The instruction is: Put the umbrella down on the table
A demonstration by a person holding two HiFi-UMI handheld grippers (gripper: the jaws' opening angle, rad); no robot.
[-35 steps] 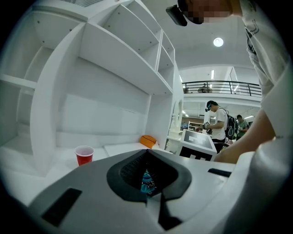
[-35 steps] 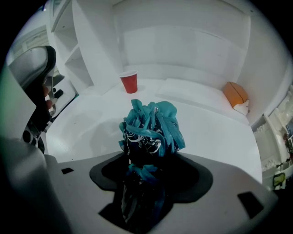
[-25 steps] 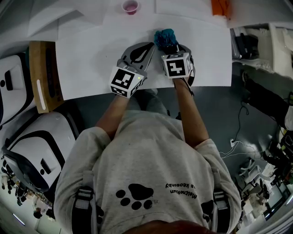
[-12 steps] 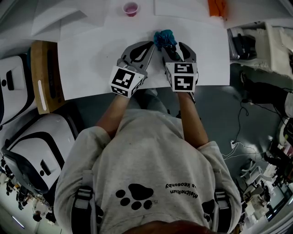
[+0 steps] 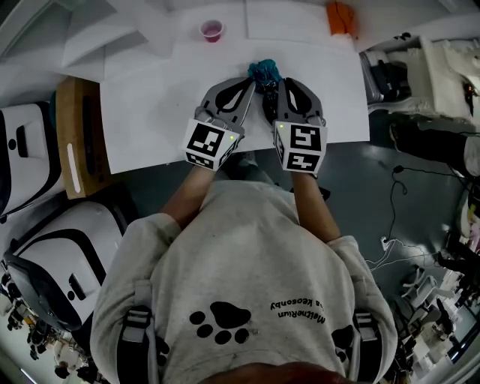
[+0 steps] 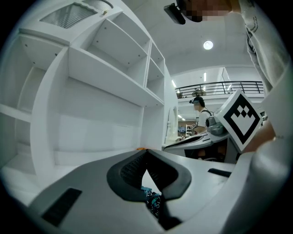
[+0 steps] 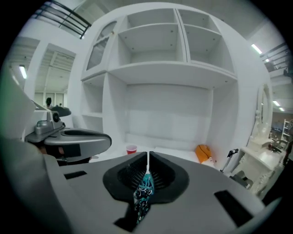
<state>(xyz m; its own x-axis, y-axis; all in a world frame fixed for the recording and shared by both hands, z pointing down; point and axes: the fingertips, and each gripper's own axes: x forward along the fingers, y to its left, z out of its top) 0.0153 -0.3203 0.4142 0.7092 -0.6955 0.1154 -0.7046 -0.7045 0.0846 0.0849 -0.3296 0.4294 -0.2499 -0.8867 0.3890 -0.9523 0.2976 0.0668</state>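
The small teal patterned umbrella [image 5: 262, 70] hangs over the far part of the white table [image 5: 150, 97], bunched between the tips of both grippers. My right gripper [image 5: 280, 82] is shut on it; in the right gripper view the teal fabric [image 7: 143, 194] is pinched between the closed jaws [image 7: 147, 157]. My left gripper [image 5: 250, 82] comes in from the left with its jaws together [image 6: 146, 153], and a bit of the teal umbrella [image 6: 151, 200] shows in the hollow behind their tips. Most of the umbrella is hidden by the grippers.
A pink cup [image 5: 212, 30] stands on the table's far side and an orange object [image 5: 341, 16] lies at the far right. A wooden board [image 5: 75, 135] lies left of the table. White shelving [image 7: 165, 55] rises behind the table. A person [image 6: 199, 114] stands far off.
My right gripper's jaws went from wide open around the umbrella to shut on it, and its marker cube tipped toward me. Both grippers rose, the right one more.
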